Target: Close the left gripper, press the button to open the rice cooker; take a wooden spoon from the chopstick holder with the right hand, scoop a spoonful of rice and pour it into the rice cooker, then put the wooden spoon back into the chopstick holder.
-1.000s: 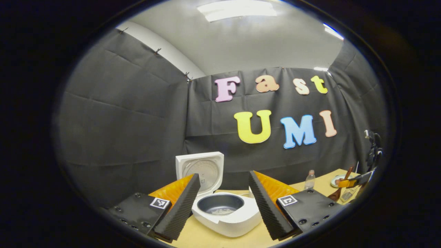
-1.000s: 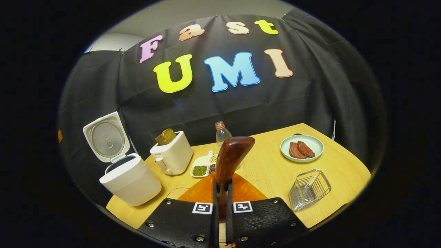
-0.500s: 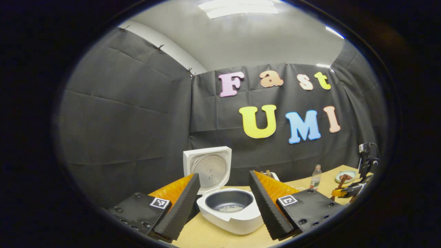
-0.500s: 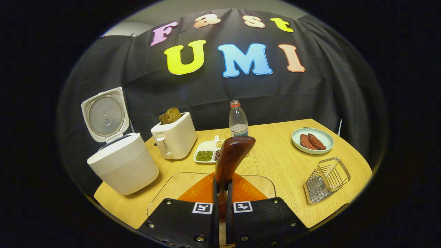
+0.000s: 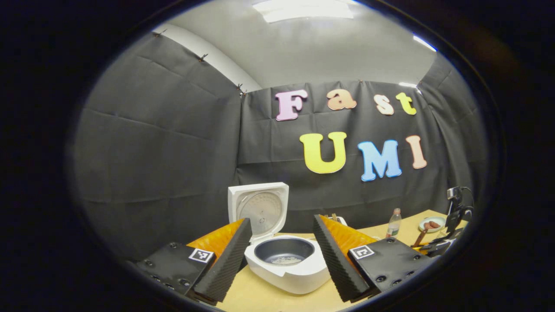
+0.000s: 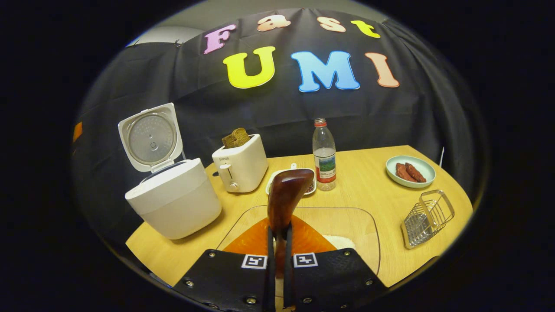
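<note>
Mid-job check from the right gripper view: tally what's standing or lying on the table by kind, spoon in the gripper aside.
Rice cooker, lid open: 1
Toaster: 1
Water bottle: 1
Green plate with brown pieces: 1
Wire chopstick holder: 1
Glass dish with rice: 1
White divided tray, partly hidden behind the wooden spoon: 1
Total: 7

Black cloth walls (image 5: 164, 143) (pinned up) surround a wooden table (image 6: 360, 190).

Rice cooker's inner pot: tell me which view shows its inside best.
The left gripper view: it looks down between its open fingers into the inner pot, where a little rice lies on the bottom. The right gripper view shows the rice cooker from the side with its lid up; the pot's inside is hidden behind the wall.
</note>
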Tool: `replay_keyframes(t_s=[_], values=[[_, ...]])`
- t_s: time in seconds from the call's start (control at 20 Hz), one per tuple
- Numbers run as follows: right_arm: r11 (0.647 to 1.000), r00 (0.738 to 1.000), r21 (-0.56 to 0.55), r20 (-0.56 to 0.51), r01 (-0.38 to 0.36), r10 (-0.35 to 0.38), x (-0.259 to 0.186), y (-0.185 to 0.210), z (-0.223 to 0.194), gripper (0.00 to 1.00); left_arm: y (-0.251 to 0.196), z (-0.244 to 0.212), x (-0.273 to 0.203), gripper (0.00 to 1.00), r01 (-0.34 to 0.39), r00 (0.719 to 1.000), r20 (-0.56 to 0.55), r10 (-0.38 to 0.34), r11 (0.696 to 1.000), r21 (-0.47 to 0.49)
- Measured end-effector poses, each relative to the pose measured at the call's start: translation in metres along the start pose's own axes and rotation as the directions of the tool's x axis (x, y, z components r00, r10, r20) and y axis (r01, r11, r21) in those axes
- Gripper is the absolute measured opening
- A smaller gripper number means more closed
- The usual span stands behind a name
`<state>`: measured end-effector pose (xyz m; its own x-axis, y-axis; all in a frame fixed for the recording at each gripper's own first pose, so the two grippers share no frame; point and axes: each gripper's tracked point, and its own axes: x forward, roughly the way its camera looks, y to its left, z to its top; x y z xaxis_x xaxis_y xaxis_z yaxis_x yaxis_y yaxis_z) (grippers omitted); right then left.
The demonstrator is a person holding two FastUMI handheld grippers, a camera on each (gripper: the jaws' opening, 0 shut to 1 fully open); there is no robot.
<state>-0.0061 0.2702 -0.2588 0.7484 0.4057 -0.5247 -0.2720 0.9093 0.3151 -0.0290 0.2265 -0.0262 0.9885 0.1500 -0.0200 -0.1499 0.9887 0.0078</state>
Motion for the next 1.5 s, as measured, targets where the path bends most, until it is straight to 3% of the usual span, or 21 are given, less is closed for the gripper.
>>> replay_keyframes(t_s=[0.2, 0.5, 0.7, 1.0, 1.3, 1.5], values=[[0.974, 0.999, 0.228, -0.048, -0.011, 0.023, 0.000, -0.009, -0.001, 0.08, 0.003, 0.000, -0.003, 0.98, -0.010, 1.000, -0.001, 0.010, 1.000, -0.004], [0.876, 0.995, 0.482, -0.089, 0.000, 0.049, 0.001, -0.038, 0.000, 0.08, 0.004, 0.005, -0.012, 0.98, -0.021, 1.000, 0.004, 0.021, 1.000, 0.000], [0.817, 0.997, 0.576, -0.059, -0.004, 0.047, -0.004, -0.053, 0.017, 0.08, 0.000, 0.006, -0.016, 0.98, -0.022, 1.000, 0.006, 0.022, 1.000, -0.004], [0.689, 0.996, 0.721, 0.013, -0.072, 0.091, -0.021, -0.056, 0.057, 0.08, -0.005, 0.007, -0.021, 0.98, -0.019, 1.000, 0.009, 0.019, 1.000, -0.019], [0.553, 0.981, 0.816, 0.086, -0.170, 0.174, -0.026, -0.030, 0.087, 0.08, -0.004, 0.006, -0.024, 0.98, -0.021, 1.000, 0.010, 0.021, 0.999, -0.033], [0.513, 0.971, 0.833, 0.109, -0.206, 0.212, -0.023, -0.012, 0.103, 0.07, 0.008, 0.005, -0.029, 0.98, -0.040, 0.999, 0.010, 0.041, 0.998, -0.042]])
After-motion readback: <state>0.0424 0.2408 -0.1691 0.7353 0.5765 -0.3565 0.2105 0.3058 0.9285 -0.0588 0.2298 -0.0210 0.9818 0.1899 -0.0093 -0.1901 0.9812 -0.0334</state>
